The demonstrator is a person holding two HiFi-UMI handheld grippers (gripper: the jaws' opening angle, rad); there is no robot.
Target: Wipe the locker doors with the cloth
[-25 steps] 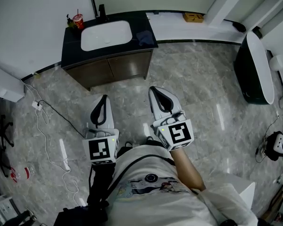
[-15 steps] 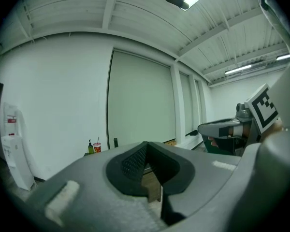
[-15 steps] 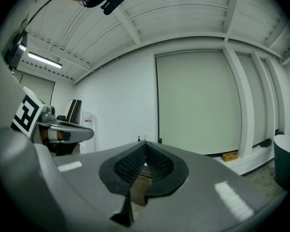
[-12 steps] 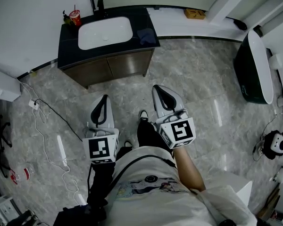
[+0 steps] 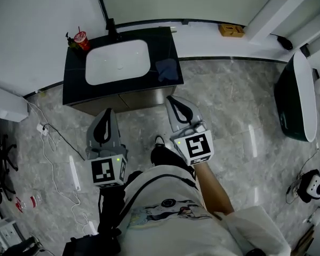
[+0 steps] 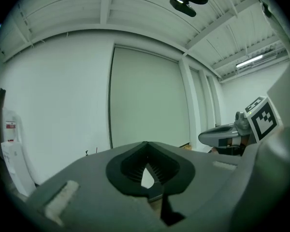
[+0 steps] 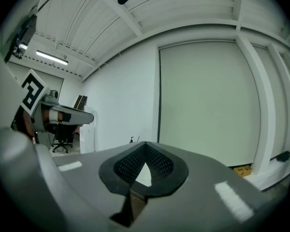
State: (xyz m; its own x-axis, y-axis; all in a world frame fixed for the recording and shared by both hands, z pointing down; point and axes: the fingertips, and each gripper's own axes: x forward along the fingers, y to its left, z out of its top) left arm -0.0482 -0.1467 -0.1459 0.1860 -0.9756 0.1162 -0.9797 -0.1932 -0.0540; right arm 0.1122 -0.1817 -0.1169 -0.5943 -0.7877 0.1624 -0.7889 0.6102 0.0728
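Black counter (image 5: 74, 85): white basin (image 5: 117, 62), red cup (image 5: 81, 38), blue cloth (image 5: 167, 69). Marble floor (image 5: 229, 100): plastic bottle (image 5: 28, 201).

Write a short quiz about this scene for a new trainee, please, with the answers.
1. True or false: the left hand-held gripper holds the cloth.
2. Where does the cloth lie? A on the floor; B on the dark counter, right of the basin; C in the basin.
3. Fill in: the red cup stands at the counter's far ___ corner.
Key: 1 false; 2 B; 3 left.
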